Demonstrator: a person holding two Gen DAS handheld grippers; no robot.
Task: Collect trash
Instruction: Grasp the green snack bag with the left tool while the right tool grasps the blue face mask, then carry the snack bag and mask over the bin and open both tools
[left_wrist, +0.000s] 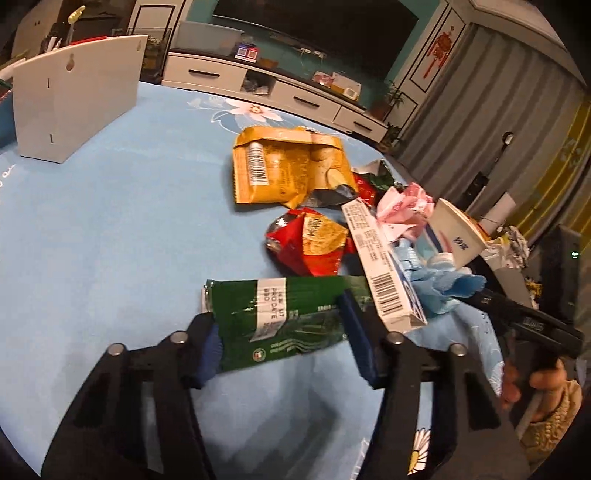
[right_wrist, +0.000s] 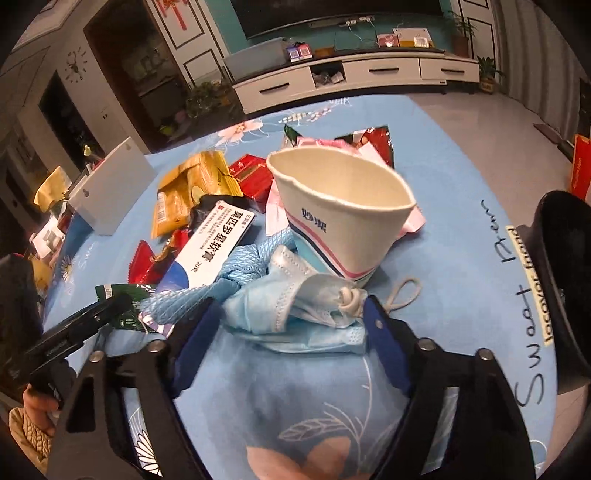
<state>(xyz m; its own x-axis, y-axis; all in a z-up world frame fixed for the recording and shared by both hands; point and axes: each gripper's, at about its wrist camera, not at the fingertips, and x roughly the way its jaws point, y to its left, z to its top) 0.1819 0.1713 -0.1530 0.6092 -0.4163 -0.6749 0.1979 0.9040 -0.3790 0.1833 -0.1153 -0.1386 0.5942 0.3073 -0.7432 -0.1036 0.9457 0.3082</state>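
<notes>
Between the spread left tool (left_wrist: 280, 343) lies a flat green foil wrapper (left_wrist: 280, 317) on the desk (left_wrist: 110, 240), light, slick and crinkly, best pinched across its width, while the right tool (right_wrist: 288, 332) spreads around a soft crumpled blue face mask (right_wrist: 295, 306)

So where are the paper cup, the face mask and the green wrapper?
paper cup (right_wrist: 340, 225): right wrist view, on its outer wall.
face mask (right_wrist: 295, 306): right wrist view, on its crumpled blue middle.
green wrapper (left_wrist: 284, 317): left wrist view, on its flat middle.
</notes>
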